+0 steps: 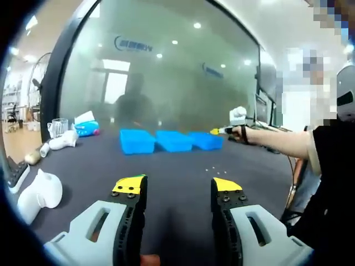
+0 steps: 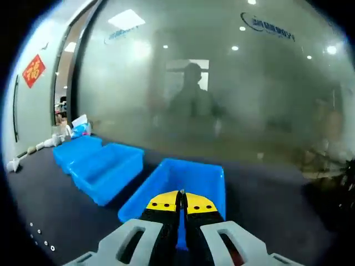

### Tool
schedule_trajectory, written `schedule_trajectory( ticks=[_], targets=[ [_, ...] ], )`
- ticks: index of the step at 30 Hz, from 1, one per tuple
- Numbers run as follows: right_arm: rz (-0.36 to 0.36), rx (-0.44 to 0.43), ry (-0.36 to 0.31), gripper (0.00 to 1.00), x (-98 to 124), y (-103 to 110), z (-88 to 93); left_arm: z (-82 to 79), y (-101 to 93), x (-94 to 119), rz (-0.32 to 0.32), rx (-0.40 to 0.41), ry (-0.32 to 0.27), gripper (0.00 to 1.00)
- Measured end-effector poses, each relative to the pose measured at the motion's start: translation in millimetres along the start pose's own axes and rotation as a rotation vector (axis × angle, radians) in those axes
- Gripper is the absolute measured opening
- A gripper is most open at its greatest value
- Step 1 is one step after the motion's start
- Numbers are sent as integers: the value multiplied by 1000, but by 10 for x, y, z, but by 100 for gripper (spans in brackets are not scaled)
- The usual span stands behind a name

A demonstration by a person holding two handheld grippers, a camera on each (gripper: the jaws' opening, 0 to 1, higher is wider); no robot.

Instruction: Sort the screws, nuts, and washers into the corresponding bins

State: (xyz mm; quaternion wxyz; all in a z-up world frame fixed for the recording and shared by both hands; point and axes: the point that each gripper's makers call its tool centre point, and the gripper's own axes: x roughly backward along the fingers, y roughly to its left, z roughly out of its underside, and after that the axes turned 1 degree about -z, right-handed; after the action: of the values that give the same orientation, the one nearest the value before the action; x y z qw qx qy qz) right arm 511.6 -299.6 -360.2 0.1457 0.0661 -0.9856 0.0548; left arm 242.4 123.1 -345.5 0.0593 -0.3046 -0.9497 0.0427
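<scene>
The right gripper has its jaws pressed together on a tiny piece, too small to identify, above the nearest blue bin. The left gripper hovers with jaws spread and empty over the dark table, where small loose parts lie just before the three bins.

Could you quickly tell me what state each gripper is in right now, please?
Left gripper: open, nothing between its jaws, above the dark table.
Right gripper: closed over the nearest blue bin; whether it holds a small part cannot be told.
</scene>
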Motion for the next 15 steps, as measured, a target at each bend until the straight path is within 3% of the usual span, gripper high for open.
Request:
schedule_trajectory(
  ticks=[3, 9, 15],
  targets=[
    [-13, 5, -5, 1, 24, 55, 8, 4, 0, -4, -1, 1, 2, 45],
    [-25, 43, -38, 20, 80, 83, -68, -21, -16, 2, -1, -4, -3, 45],
    [-39, 42, -80, 26, 278, 107, -144, -30, -20, 9, -1, -7, -4, 45]
  ],
)
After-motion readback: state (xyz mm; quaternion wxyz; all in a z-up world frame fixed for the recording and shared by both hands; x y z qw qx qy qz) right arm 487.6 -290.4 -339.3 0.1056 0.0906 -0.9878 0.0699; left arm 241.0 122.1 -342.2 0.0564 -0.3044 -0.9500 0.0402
